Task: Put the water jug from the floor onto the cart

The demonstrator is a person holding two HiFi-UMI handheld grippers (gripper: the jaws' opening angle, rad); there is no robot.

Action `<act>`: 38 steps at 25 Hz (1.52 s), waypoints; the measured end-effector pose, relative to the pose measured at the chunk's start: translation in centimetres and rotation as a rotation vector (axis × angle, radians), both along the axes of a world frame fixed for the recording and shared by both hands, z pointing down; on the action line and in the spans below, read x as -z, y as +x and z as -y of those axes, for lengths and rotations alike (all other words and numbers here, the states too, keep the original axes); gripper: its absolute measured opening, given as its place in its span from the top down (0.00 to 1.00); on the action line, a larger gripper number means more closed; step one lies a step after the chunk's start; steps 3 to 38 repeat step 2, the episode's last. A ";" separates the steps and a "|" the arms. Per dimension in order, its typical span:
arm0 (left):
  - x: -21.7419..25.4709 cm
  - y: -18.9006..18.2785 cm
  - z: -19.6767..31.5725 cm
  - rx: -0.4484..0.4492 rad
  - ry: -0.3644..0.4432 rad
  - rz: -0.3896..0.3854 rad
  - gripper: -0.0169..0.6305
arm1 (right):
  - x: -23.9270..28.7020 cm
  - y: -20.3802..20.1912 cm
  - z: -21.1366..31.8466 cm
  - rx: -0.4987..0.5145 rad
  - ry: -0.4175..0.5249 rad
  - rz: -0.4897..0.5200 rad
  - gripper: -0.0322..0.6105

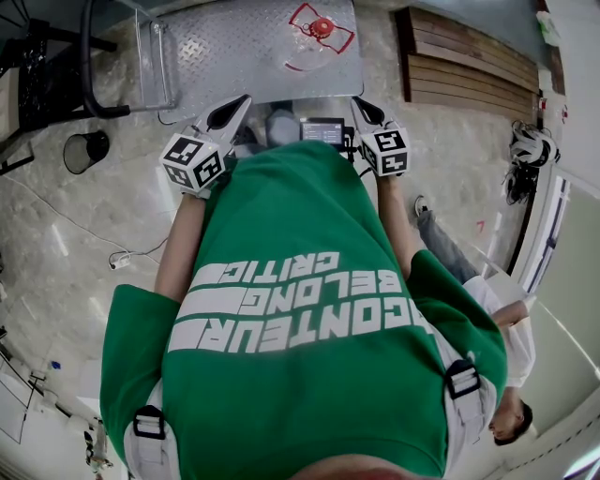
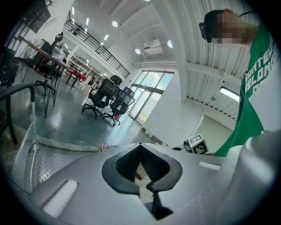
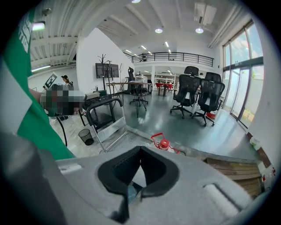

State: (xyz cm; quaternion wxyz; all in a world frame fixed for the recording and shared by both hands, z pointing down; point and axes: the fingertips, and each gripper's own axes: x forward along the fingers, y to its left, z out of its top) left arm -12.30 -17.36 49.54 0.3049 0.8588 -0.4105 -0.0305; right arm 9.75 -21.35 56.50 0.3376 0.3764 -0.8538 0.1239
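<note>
The clear water jug (image 1: 322, 28), with a red cap and red handle, stands on the cart's grey diamond-plate deck (image 1: 244, 47) ahead of me. The right gripper view shows the jug's red cap (image 3: 163, 143) just past the fingertips. My left gripper (image 1: 246, 98) and right gripper (image 1: 356, 101) are held in front of my green shirt, near the deck's front edge and short of the jug. In the left gripper view the left gripper (image 2: 140, 144) has its jaws together with nothing between them. The right gripper (image 3: 140, 147) is likewise shut and empty.
The cart's black push handle (image 1: 89, 56) rises at the deck's left end. A black mesh bin (image 1: 84, 150) stands on the floor to the left. A wooden pallet (image 1: 469, 61) lies at the right, and another person (image 1: 506, 375) stands beside me. Office chairs (image 3: 197, 96) are farther off.
</note>
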 end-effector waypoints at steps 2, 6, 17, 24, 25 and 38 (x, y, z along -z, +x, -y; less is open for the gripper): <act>0.0 0.0 -0.1 0.003 -0.001 0.000 0.95 | 0.0 0.1 -0.1 0.000 0.000 0.001 0.96; 0.0 0.0 -0.1 0.003 -0.001 0.000 0.95 | 0.0 0.1 -0.1 0.000 0.000 0.001 0.96; 0.0 0.0 -0.1 0.003 -0.001 0.000 0.95 | 0.0 0.1 -0.1 0.000 0.000 0.001 0.96; 0.0 0.0 -0.1 0.003 -0.001 0.000 0.95 | 0.0 0.1 -0.1 0.000 0.000 0.001 0.96; 0.0 0.0 -0.1 0.003 -0.001 0.000 0.95 | 0.0 0.1 -0.1 0.000 0.000 0.001 0.96; 0.0 0.0 -0.1 0.003 -0.001 0.000 0.95 | 0.0 0.1 -0.1 0.000 0.000 0.001 0.96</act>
